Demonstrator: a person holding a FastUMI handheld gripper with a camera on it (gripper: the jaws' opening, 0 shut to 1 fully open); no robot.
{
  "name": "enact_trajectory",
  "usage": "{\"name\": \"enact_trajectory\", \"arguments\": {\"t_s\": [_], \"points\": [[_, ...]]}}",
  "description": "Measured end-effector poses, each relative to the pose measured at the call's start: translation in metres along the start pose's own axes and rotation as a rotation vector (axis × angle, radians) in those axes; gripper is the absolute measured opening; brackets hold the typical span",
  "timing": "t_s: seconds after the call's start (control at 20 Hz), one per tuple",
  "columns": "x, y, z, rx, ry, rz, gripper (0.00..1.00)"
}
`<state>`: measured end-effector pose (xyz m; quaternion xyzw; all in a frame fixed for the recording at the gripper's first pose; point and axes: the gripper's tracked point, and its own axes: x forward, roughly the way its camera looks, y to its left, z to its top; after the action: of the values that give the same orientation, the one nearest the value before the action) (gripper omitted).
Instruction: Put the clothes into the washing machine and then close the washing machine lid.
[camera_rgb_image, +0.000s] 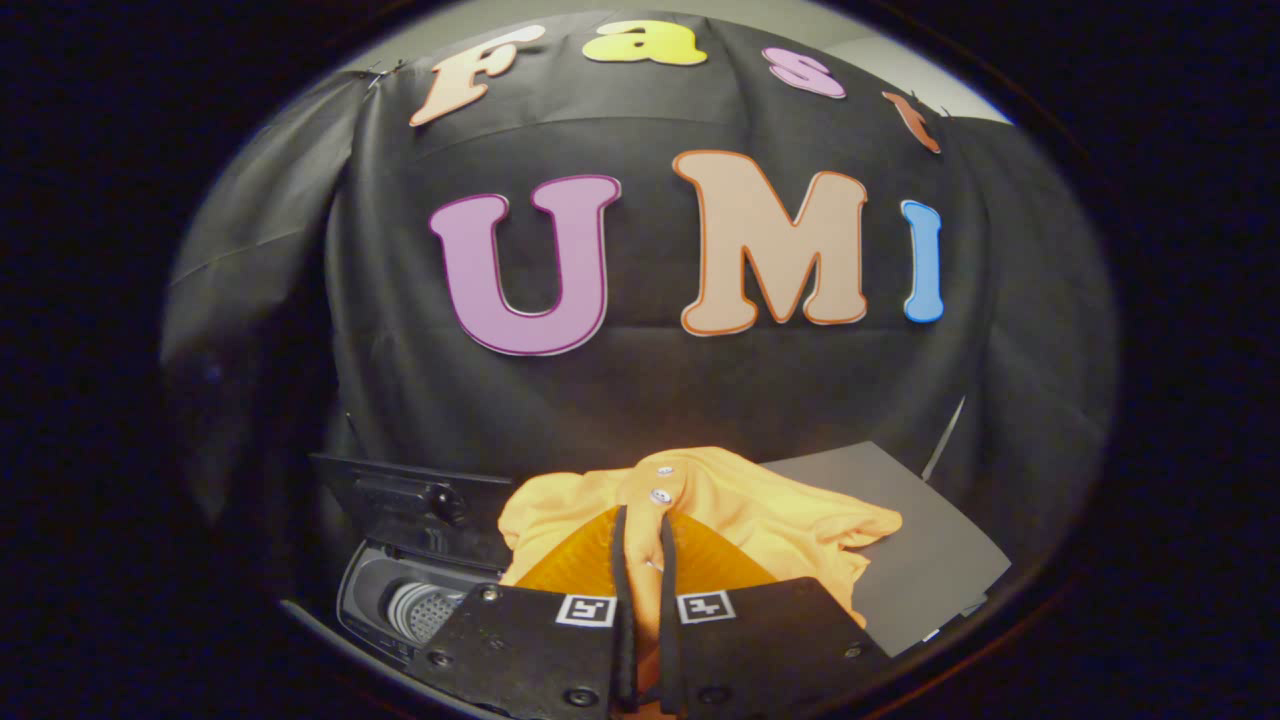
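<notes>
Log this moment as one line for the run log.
gripper: shut on orange shirt | shirt: lifted, bunched | washing machine: lid open, drum visible beside gripper | step: shirt not yet in

Orange-yellow garment (760, 510) with small silvery snap buttons, pinched between ribbed translucent orange fingers (700, 560) edged in black, black gripper (645, 560) body with black-and-white square markers, dark grey washing machine (400, 590) with pale perforated drum, plain grey board (930, 550)
</notes>
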<state>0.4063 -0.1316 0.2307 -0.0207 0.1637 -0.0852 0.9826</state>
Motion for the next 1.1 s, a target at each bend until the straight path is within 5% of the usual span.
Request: {"name": "enact_trajectory", "arguments": {"t_s": [0.55,1.1], "points": [[-0.009,0.142,0.01,-0.036,0.018,0.201,0.08],[-0.009,0.226,-0.014,-0.04,0.042,0.321,0.08]]}}
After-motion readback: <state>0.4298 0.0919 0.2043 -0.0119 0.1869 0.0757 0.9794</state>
